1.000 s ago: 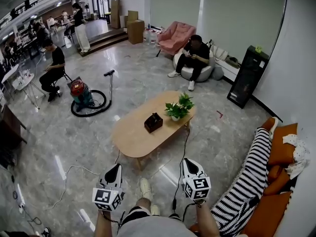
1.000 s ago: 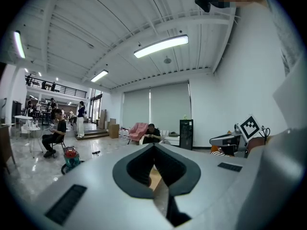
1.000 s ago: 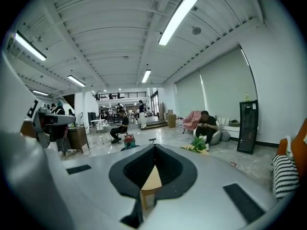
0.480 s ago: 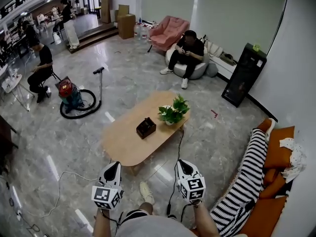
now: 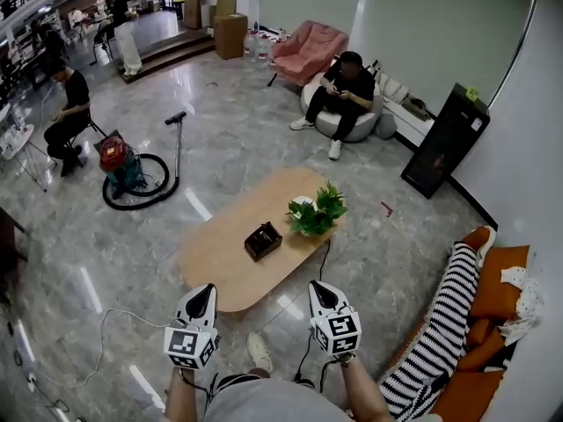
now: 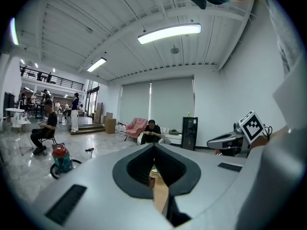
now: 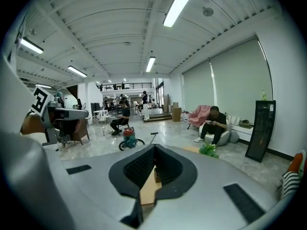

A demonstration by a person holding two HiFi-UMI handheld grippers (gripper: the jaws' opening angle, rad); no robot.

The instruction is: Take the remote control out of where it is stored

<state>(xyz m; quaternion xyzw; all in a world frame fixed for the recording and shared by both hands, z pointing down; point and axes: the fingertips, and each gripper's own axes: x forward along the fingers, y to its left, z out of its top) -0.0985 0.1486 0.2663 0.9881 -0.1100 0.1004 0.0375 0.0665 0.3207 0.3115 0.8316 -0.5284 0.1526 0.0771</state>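
No remote control shows in any view. A dark box [image 5: 263, 240] sits on the oval wooden coffee table [image 5: 224, 258], beside a potted plant [image 5: 318, 211]. My left gripper [image 5: 204, 291] and right gripper [image 5: 317, 287] are held side by side in the air just short of the table's near edge, both pointing at it. Each is shut with nothing in it. In the left gripper view the jaws [image 6: 154, 147] meet at the tip, with a sliver of the box [image 6: 152, 181] behind them. The right gripper view shows the same shut jaws [image 7: 154, 147] over the table [image 7: 147, 189].
A black cable [image 5: 315, 319] runs from the table across the floor between my feet. A sofa with a striped blanket [image 5: 444, 323] and orange cushions [image 5: 503, 271] lies at the right. A vacuum cleaner [image 5: 123, 167] stands at the left. A person sits on a beanbag [image 5: 345, 90] beyond the table.
Both grippers and the head view have moved forward toward the coffee table, which now lies closer in front of the jaws. Both grippers stay shut.
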